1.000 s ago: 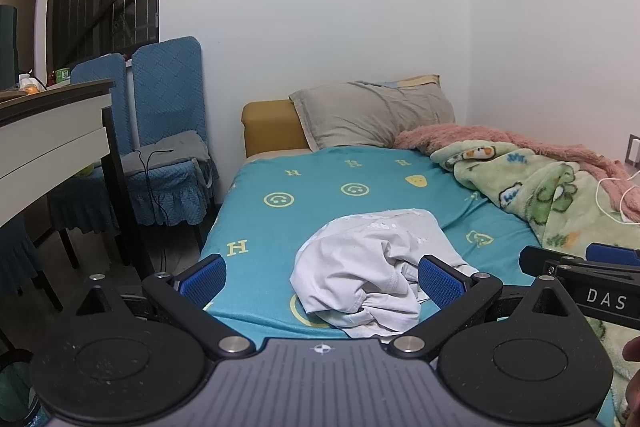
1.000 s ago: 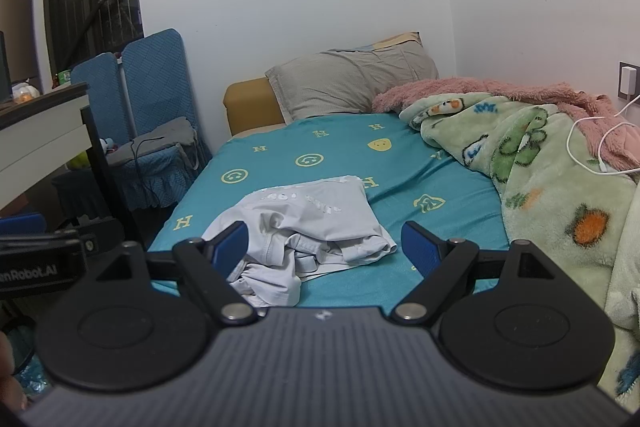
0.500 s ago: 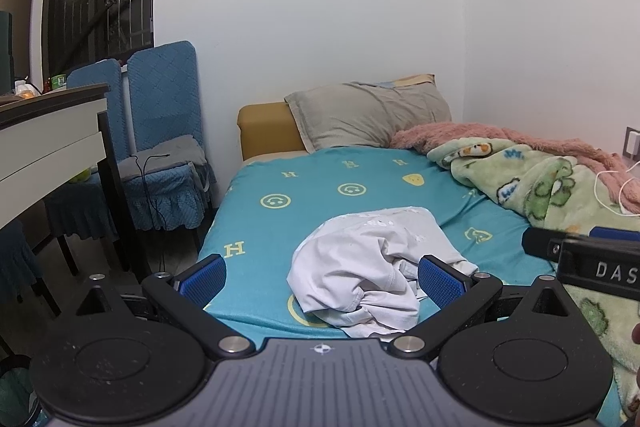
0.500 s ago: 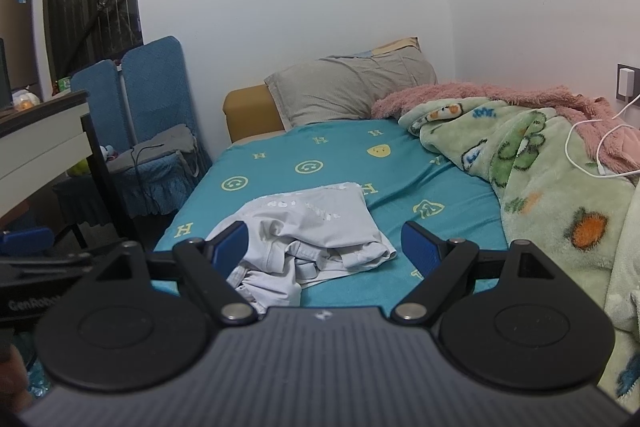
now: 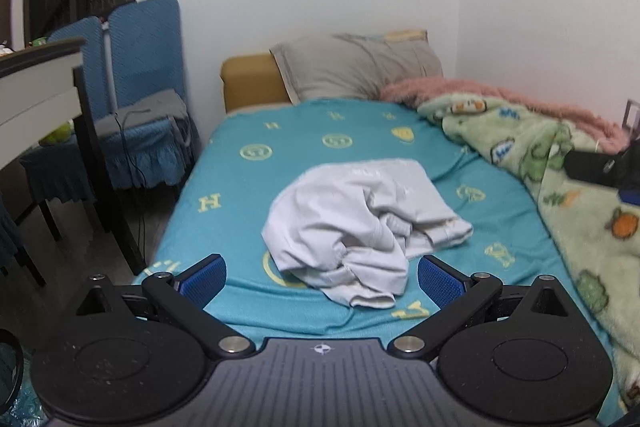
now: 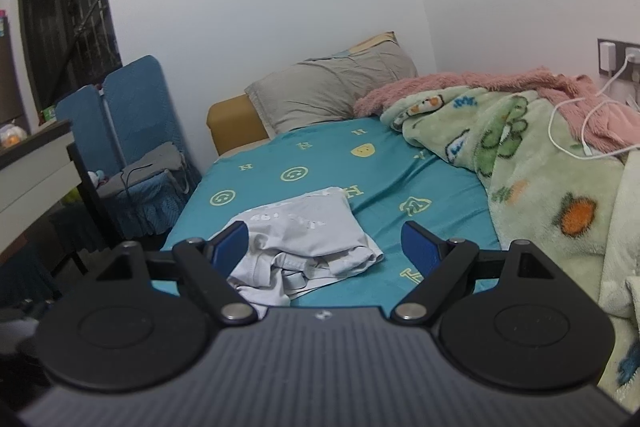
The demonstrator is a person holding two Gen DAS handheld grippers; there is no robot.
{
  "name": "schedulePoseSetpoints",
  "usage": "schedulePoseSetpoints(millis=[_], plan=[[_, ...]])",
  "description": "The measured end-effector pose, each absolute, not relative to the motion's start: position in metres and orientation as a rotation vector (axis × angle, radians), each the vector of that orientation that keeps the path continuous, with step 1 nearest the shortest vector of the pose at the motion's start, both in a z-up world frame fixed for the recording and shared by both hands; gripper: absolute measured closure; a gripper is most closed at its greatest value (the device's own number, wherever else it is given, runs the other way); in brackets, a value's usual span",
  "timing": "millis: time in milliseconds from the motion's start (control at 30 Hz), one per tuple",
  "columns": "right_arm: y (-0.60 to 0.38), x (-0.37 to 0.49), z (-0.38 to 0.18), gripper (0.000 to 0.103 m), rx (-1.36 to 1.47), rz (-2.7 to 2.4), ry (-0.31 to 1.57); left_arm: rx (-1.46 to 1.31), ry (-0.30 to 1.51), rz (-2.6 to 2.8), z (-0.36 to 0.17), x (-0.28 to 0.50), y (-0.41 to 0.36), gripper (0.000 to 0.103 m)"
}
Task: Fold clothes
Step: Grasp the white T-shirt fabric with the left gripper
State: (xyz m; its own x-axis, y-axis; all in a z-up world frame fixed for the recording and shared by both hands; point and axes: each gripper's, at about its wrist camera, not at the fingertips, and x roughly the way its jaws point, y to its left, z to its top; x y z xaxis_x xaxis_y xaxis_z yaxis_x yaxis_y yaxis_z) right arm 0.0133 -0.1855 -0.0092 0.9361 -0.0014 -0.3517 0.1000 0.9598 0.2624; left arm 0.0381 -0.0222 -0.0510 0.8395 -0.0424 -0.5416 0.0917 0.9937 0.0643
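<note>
Crumpled white garment [image 5: 360, 223] lay bunched on the teal sheet [image 5: 248, 187] of the bed, near the foot edge, roughly midway across; flatter printed part toward the pillow, rumpled folds and hems toward the cameras. Left gripper [image 5: 322, 279] held above the foot of the bed with jaws spread wide, blue pads [image 5: 202, 279] empty, the garment's near edge lying between them in the left wrist view but apart from both. Right gripper [image 6: 324, 245] likewise spread wide and empty, its left pad [image 6: 230, 241] overlapping the garment [image 6: 308, 247] in the right wrist view; contact could not be told from the frames. Grey pillow [image 5: 356, 67] propped against a mustard headboard [image 5: 250, 81] at the far end, under a white wall. Green cartoon-print blanket [image 6: 532, 179] heaped along the right side of the bed, a pink fleece [image 6: 460, 83] beyond it, a white cable [image 6: 572, 131] looped over both and running to a wall socket [image 6: 616, 57]. Two blue-covered chairs [image 5: 136, 75] stood left of the bed, a grey cloth and dark cord on one seat. Edge of a white surface [image 5: 36, 91] on dark legs at far left. Part of the right device [image 5: 604, 167] visible at the right margin of the left wrist view, above the blanket.
</note>
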Motion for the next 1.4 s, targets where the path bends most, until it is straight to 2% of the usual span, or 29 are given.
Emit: schedulePoseSetpoints(millis=[433,633,833,933,1033,1067,1100,1200,1400], plan=[[-0.212,0.028,-0.023,0.018,0.361,-0.107,0.404,0.118,0.777,-0.083,-0.099,0.140,-0.037,0.005],[-0.236,0.047,-0.043,0.018,0.434,-0.221,0.458,0.119,0.772,-0.104,-0.117,0.180,-0.040,0.010],[-0.227,0.076,-0.061,0.018,0.410,-0.255,0.500,0.037,0.760,-0.129,-0.139,0.205,-0.030,0.028],[-0.215,0.090,-0.068,0.018,0.361,-0.247,0.520,0.017,0.749,-0.145,-0.145,0.209,-0.026,0.043],[-0.210,0.096,-0.073,0.018,0.330,-0.240,0.530,0.003,0.719,-0.157,-0.138,0.207,-0.021,0.070],[-0.208,0.098,-0.075,0.018,0.320,-0.237,0.534,-0.013,0.708,-0.161,-0.134,0.204,-0.018,0.085],[-0.207,0.100,-0.076,0.018,0.311,-0.236,0.536,-0.029,0.697,-0.165,-0.129,0.202,-0.014,0.089],[-0.210,0.099,-0.076,0.018,0.328,-0.248,0.525,-0.058,0.644,-0.187,-0.106,0.184,-0.004,0.095],[-0.207,0.087,-0.066,0.018,0.327,-0.224,0.462,-0.101,0.535,-0.243,-0.047,0.128,0.015,0.096]])
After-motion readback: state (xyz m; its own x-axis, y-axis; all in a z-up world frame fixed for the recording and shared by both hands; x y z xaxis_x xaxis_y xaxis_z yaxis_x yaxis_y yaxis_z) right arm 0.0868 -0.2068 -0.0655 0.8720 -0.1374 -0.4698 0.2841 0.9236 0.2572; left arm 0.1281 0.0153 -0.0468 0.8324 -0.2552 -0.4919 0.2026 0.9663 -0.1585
